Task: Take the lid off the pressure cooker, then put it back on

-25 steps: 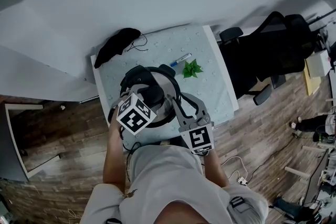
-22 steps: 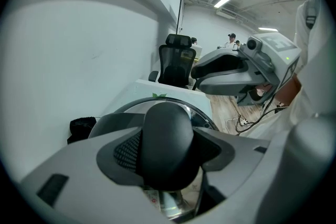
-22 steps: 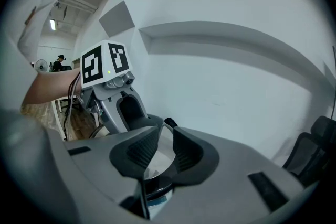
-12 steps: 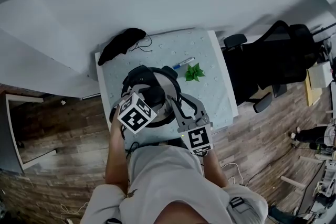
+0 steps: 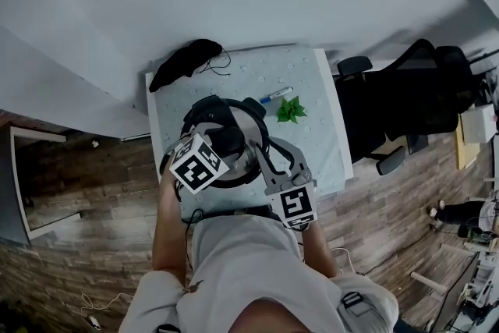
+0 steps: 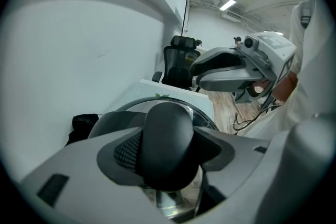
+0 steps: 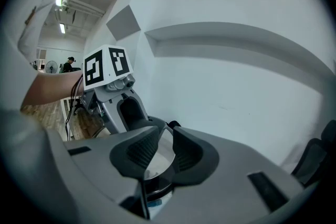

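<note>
The steel pressure cooker [image 5: 243, 161] stands at the near side of the pale table [image 5: 321, 152]. Its lid carries a black rounded handle [image 6: 167, 139]. My left gripper [image 5: 221, 139] comes down on it from the near left, and its jaws [image 6: 168, 153] are shut on that handle from both sides. My right gripper [image 5: 262, 154] reaches the cooker's right side, where its pads [image 7: 137, 150] pinch a thin metal edge, the cooker's rim [image 7: 142, 190]. The shiny lid [image 7: 158, 162] shows behind the pads. The pot body is mostly hidden by both grippers.
A black cloth [image 5: 184, 58] with a cord lies at the table's far left. A blue-capped marker [image 5: 274, 95] and a small green sprig [image 5: 290, 109] lie right of the cooker. A black office chair [image 5: 398, 97] stands past the table's right edge. A white wall runs behind.
Both grippers and the cooker keep their places; only the head view has drifted slightly.
</note>
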Motion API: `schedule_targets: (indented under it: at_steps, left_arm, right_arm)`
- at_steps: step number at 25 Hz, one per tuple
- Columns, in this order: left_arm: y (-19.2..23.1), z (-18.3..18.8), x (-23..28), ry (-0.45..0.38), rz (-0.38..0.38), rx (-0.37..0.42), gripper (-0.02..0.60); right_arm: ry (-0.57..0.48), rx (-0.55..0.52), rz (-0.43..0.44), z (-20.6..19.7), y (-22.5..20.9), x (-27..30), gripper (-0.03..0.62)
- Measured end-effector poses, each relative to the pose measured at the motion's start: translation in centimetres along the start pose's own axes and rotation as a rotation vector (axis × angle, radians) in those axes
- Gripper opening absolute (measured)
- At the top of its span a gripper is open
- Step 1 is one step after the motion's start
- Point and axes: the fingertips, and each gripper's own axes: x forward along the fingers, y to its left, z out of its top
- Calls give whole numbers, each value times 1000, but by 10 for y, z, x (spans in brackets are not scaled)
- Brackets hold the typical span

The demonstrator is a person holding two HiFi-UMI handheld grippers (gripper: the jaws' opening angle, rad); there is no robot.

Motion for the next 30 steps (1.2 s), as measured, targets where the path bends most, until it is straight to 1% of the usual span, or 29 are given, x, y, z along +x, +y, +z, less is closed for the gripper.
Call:
schedule_targets:
  at_steps: [4,7,12,17,23,26,30]
  left_arm:
    - [3,-4,9,15,-39,-2,275]
    - [4,-4,11,17,-26,-16,276]
    - [8,-3,9,7,46,-117,276]
    - [11,-3,9,-10,122,-210,276]
    - [13,-4,7,-27,206,-311,276]
    - [14,-4,7,-41,233,-331,278]
    - [16,-3,7,-84,272,-313,284]
  right_arm:
    - [1,-18,29,2,3,3,86]
    - [-2,-18,40,0,3,4,86]
    - [-7,-13,47,1,1,7,86]
    - [5,-33,66,2,4,9,86]
    - [-3,-18,67,-4,4,5,86]
    - [-3,-18,60,-4,2,2,85]
    - [-12,2,49,-9,1,-1,86]
